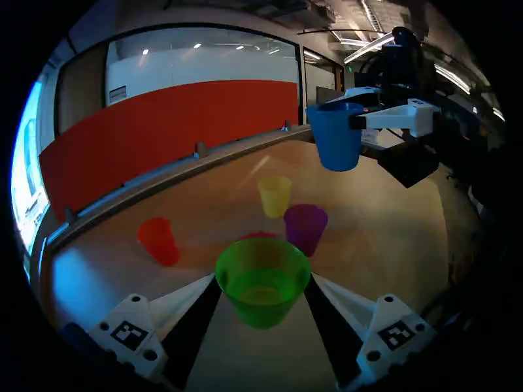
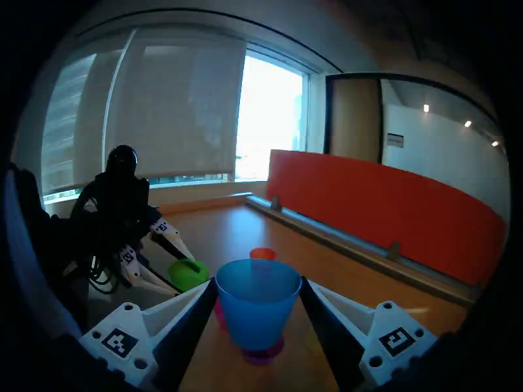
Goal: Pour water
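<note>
Table (image 1: 366, 222) first: a wide stretch of pale wood, running back to a long red panel (image 1: 170, 130) on its far edge. From the right gripper view the same wood (image 2: 222, 228) and red panel (image 2: 392, 202) lead off to a big bright window (image 2: 268, 117), and a person in dark clothes (image 2: 118, 202) stands at the left.

Now the tools. The left gripper (image 1: 263, 294) has its jaws clamped on a green cup (image 1: 263, 281), one finger pressed to each side, the cup upright and low in front of the camera. Across in the right gripper view that left gripper (image 2: 171, 258) reaches out from the person with the green cup (image 2: 187, 274) at its tip. Whether the cup sits on the wood or hangs just over it, I can't tell.

The right gripper (image 2: 258, 307) grips a blue cup (image 2: 257, 307) the same way, fingers tight on both flanks, mouth up. Seen from the left gripper view, the right gripper (image 1: 358, 121) holds that blue cup (image 1: 337, 137) high over the table, well above the green one and to its right.

Water in either cup? Can't make it out.

Smaller pieces on the table: a purple cup (image 1: 305, 227) just behind the green one, a yellow cup (image 1: 274, 195) just beyond it, an orange cup (image 1: 159, 240) off to the left, and a sliver of pink rim (image 1: 259, 234) peeking over the green cup's lip.
</note>
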`<state>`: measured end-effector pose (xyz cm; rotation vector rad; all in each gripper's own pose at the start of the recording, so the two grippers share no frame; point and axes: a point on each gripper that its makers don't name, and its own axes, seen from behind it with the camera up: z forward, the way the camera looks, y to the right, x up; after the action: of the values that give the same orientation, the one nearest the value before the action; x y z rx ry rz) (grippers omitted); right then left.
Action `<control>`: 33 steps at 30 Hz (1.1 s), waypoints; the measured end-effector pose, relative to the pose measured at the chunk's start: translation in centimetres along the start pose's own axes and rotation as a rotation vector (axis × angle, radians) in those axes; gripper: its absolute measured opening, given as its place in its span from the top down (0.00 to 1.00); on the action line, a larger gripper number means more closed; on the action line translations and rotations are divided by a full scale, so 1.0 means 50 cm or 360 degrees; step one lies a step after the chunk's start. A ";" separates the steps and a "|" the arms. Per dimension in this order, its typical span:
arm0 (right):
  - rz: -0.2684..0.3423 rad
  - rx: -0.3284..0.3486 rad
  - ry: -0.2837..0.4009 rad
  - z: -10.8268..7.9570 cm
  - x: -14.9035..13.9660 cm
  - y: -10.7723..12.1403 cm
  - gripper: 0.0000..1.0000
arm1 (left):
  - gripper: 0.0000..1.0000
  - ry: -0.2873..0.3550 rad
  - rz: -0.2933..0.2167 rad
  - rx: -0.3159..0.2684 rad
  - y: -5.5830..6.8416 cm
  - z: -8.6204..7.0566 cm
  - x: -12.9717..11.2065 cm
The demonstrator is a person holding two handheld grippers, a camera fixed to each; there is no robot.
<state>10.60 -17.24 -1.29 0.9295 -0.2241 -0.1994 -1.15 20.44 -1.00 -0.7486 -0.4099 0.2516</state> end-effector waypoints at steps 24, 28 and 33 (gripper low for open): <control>-0.0002 -0.0038 -0.0052 0.005 -0.033 0.021 0.07 | 0.14 -0.0176 -0.0055 -0.0007 -0.023 0.033 -0.104; 0.0002 -0.0041 -0.0061 0.006 -0.038 0.023 0.07 | 0.14 -0.0177 -0.0061 -0.0007 -0.023 0.033 -0.109; 0.0007 -0.0043 -0.0065 0.006 -0.040 0.023 0.07 | 0.14 -0.0183 -0.0073 -0.0006 -0.023 0.036 -0.119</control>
<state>8.67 -16.29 -0.40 0.8983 -0.2608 -0.2170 -7.15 18.54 -0.60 -0.7298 -0.5363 0.2516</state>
